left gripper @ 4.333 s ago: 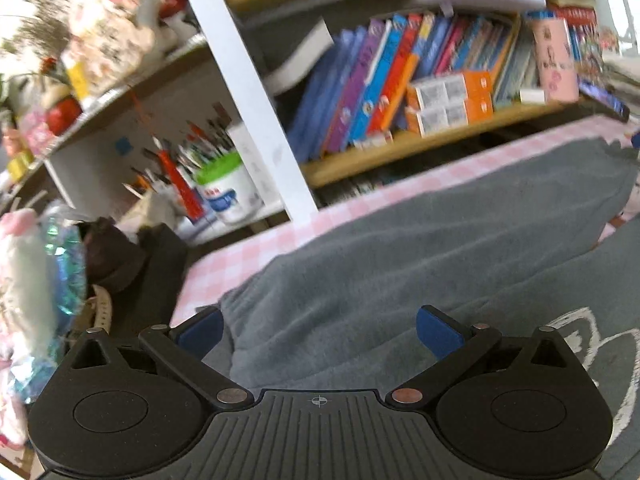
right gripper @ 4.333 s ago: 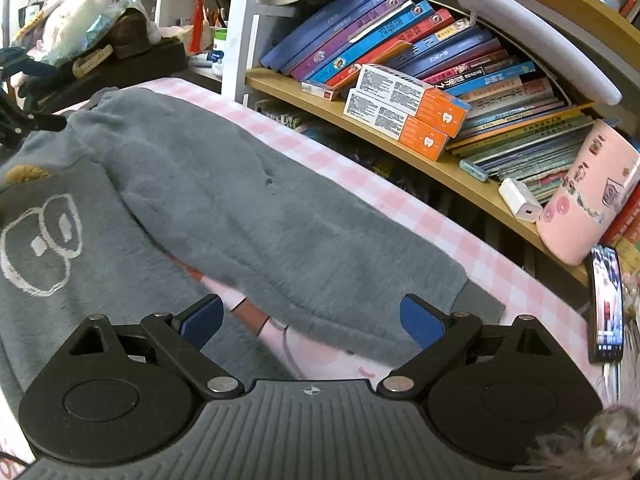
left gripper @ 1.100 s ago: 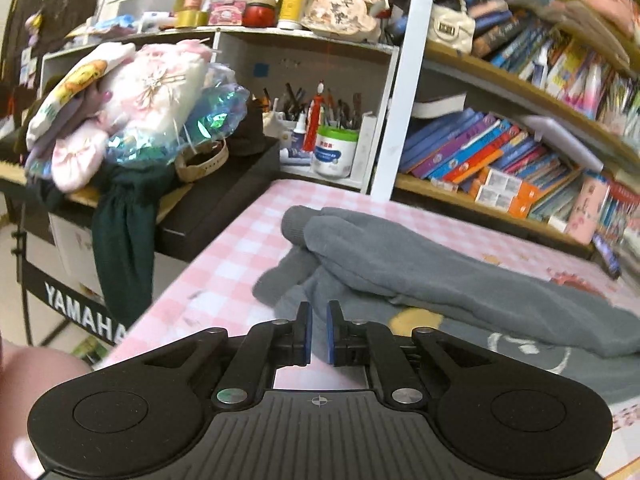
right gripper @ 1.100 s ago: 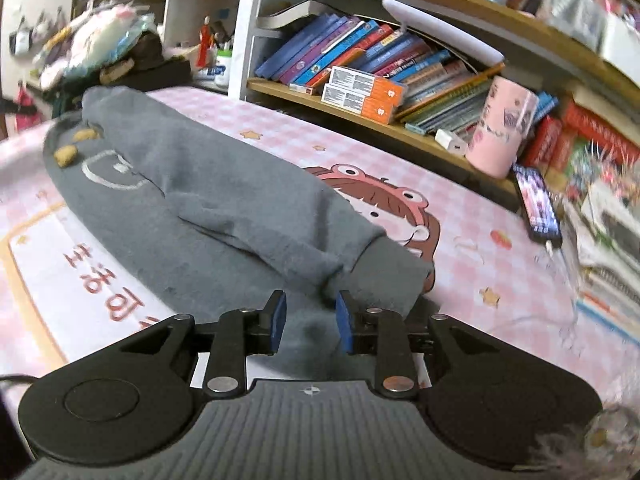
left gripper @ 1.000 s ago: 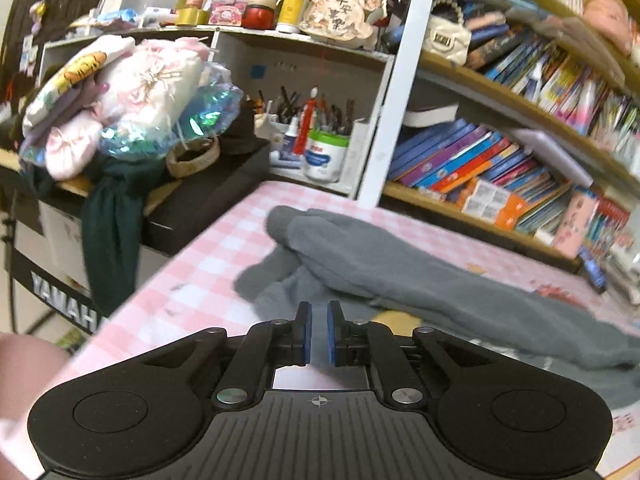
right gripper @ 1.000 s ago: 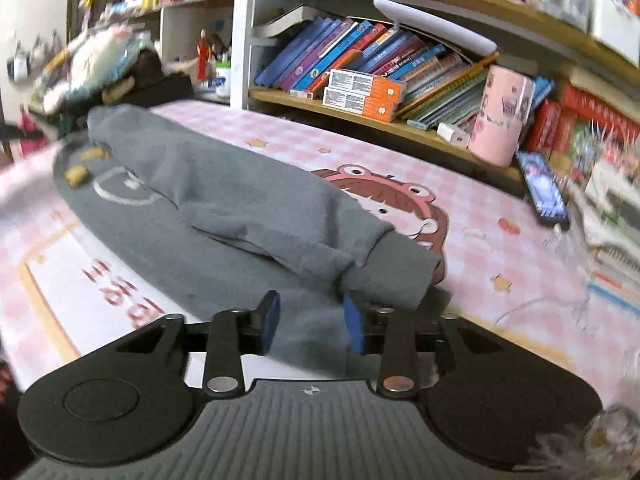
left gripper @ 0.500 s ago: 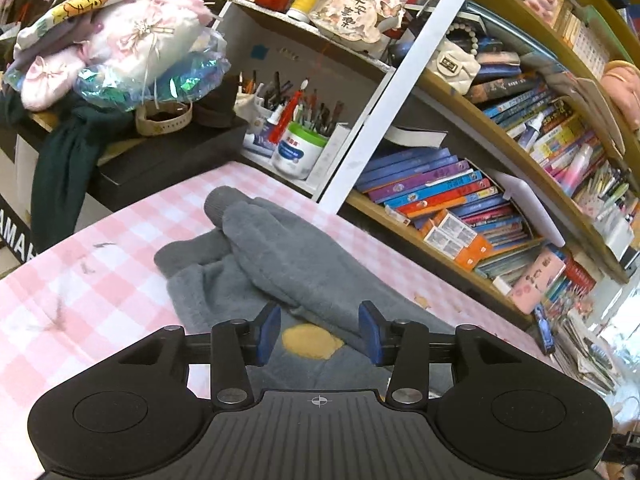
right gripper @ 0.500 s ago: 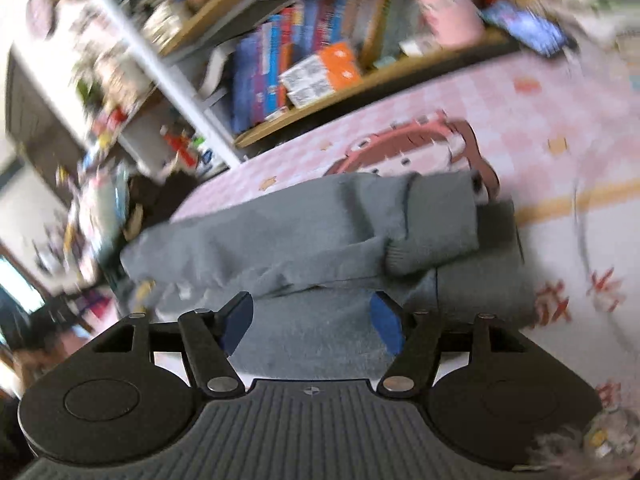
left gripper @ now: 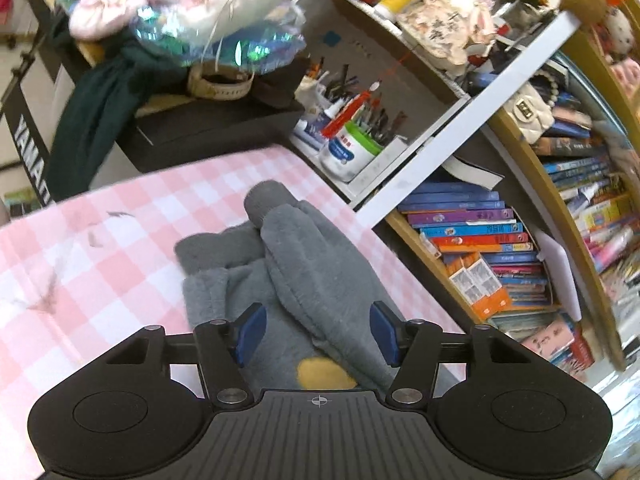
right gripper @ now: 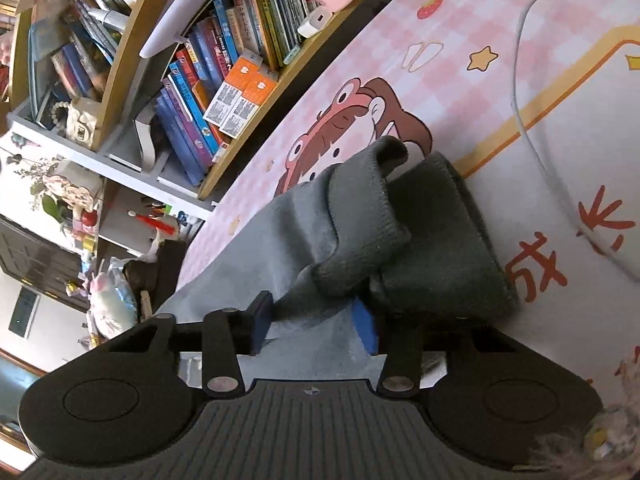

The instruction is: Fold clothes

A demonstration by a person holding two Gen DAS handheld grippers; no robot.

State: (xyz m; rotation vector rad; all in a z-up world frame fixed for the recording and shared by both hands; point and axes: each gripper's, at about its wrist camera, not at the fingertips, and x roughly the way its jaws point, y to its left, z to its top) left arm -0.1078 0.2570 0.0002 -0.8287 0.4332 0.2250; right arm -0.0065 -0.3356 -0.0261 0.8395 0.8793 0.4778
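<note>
Grey fleece sweater (left gripper: 320,276) lies on the pink-checked counter (left gripper: 120,240), a sleeve folded across it. The left claw (left gripper: 318,334) is spread wide above it, holding nothing. The right claw (right gripper: 314,320) gapes around the sleeve cuff (right gripper: 360,216), gripping nothing.

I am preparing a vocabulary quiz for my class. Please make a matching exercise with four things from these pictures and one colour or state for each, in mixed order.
Things:
1. grey sweater
2. left gripper
3. tablecloth
4. patch on the sweater

Descriptions:
a. yellow
b. open above the sweater
c. pink and white checks
d. sleeve folded across the body

Pairs: 1-d, 2-b, 3-c, 4-a
</note>
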